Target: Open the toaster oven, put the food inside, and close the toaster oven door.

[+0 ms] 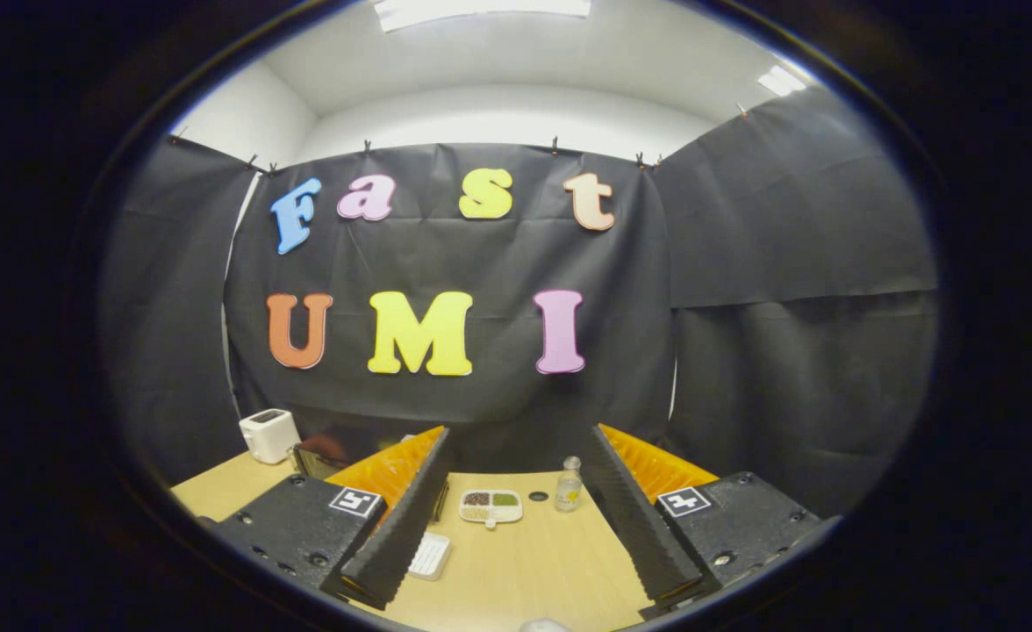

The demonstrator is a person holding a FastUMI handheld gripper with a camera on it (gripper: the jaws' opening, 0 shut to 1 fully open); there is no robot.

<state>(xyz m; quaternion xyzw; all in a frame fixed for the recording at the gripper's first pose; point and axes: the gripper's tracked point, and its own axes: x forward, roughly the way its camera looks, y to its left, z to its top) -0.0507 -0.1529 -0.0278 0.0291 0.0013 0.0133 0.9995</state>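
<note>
Gripper (516,518) spread wide, 2 fingers (397,527) apart with nothing between them, held above the table (525,570). At the very near table edge, a pale rounded thing (544,625), too cut off to tell. Beside the left finger lies a flat white ridged pad (431,555) on the wood. Further on, between the fingers, a white tray (490,506) with 3 compartments of food: dark brown, green, pale. Just right of the tray a small dark round spot (538,496), then a clear bottle (569,485) standing upright, near the right finger. Far left, beyond the left finger, a dark glass-fronted box (318,458), likely the toaster oven, partly hidden; door state cannot tell. A white toaster (268,434) stands just left of it, at the table's back corner. Black cloth wall (744,307) behind everything.
</note>
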